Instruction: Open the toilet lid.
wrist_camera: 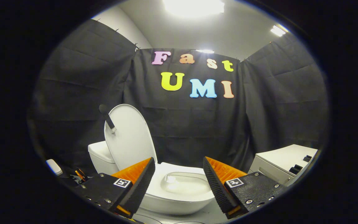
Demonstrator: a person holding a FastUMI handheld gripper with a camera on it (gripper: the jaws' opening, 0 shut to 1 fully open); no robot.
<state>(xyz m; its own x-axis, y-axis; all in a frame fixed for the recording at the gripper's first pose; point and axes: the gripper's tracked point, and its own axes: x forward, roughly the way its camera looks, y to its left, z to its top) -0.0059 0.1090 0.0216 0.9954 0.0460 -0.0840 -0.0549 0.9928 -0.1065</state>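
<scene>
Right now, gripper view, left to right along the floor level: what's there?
Small white object → toilet tank → raised toilet lid → open toilet bowl, seen between the spread fingers of the open, empty gripper → white cabinet.

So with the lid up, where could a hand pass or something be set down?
The gripper is open with nothing between its jaws, and the toilet bowl beyond them is uncovered. The white cabinet beside it has a mostly bare top. It is crowded behind the raised lid: tank, dark handle, and cables on the floor.
</scene>
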